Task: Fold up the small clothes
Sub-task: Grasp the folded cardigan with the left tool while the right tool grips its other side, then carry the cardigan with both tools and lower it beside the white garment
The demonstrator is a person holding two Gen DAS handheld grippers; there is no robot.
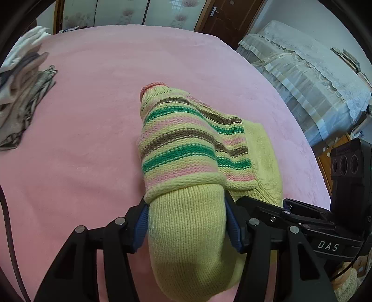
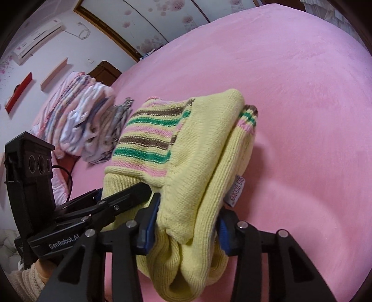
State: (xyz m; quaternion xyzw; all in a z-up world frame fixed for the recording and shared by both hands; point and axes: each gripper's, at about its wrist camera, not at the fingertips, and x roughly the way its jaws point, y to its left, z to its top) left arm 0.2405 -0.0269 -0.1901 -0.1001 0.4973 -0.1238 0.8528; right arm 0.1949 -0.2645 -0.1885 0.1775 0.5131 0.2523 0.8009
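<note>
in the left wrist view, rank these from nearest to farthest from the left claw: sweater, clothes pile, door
1. sweater: clamped in the left claw, centre.
2. clothes pile: on the bed's far left edge.
3. door: beyond the bed, top right.

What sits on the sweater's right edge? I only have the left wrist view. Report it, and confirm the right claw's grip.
Observer: A white care label sticks out of the striped knit sweater on its right edge.
Operator: Now the right claw.
Observer: The right claw is shut on the sweater's yellow folded hem, the knit bunched between its blue pads.
Operator: Tell me what lies beyond the sweater on that side.
Observer: A stack of folded clothes lies on the pink bedspread, left of the sweater.
</note>
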